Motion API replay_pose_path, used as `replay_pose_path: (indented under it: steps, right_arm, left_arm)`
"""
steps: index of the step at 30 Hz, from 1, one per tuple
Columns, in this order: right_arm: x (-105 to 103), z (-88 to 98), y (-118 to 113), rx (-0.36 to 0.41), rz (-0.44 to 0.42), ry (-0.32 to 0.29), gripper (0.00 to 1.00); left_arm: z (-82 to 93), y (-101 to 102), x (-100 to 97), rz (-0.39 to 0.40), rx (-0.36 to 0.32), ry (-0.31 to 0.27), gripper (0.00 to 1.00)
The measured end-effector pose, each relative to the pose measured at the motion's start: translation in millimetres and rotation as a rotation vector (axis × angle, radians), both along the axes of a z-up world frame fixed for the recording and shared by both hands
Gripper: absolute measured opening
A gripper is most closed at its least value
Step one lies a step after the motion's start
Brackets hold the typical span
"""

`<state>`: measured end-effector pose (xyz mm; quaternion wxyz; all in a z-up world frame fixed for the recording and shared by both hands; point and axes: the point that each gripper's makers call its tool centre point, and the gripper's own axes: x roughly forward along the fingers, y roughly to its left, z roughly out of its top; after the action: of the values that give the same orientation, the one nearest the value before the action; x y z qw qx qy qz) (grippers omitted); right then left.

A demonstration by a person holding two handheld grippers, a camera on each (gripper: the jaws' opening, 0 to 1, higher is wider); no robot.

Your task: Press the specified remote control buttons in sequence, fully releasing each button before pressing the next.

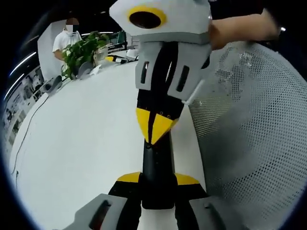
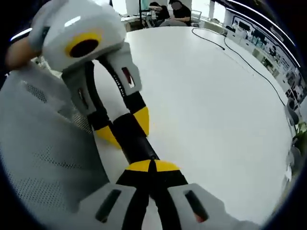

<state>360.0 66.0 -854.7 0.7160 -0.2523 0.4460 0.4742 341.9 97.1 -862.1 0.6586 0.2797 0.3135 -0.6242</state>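
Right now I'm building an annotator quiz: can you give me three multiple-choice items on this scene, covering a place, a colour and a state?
1. Where is the remote?
A. Between the left gripper's jaws
B. Lying alone on the table
C. Under the potted plant

2. What colour are the grippers' jaw tips?
A. Red
B. Green
C. Yellow

3. How do the right gripper's jaws stand?
A. Wide open
B. Shut together, tips at the remote
C. Clamped on a cable

Answers:
1 A, its jaws flank the black body.
2 C, yellow shows on both pairs.
3 B, the tips meet in a point at the remote's end.
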Motion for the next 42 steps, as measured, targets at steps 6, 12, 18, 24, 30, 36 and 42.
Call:
replay_pose_path:
  steps: [6,12,18,24,30,36,42]
  right_arm:
    - [0.9,-0.6,7.5,0.012,0.056,0.036,0.0]
    - [1.3,-1.7,8.5,-0.017,0.114,0.059,0.0]
    - [1.0,-3.0,8.1,-0.037,0.084,0.152,0.0]
    - [3.1,-5.4,9.0,-0.108,0.086,0.243,0.0]
    - [3.1,-7.6,10.0,-0.214,0.073,0.329,0.0]
    - [2.5,-5.2,10.2,-0.166,0.118,0.195,0.0]
    - [-5.8,1.7,7.8,-0.103,0.133,0.025,0.0]
  left_arm:
    - [0.2,0.0,0.8,0.008,-0.014,0.011,0.24]
    - [0.7,-0.4,0.6,0.013,-0.024,0.022,0.24]
    - [0.6,-0.5,0.7,0.011,-0.026,0.027,0.24]
    - [0.7,-0.5,0.5,0.003,-0.027,0.033,0.24]
    - [0.2,-0.7,-0.1,-0.01,-0.019,0.016,0.25]
    - [0.3,-0.2,0.0,-0.001,-0.032,0.023,0.25]
    - [0.2,-0.2,0.0,-0.004,-0.027,0.023,0.25]
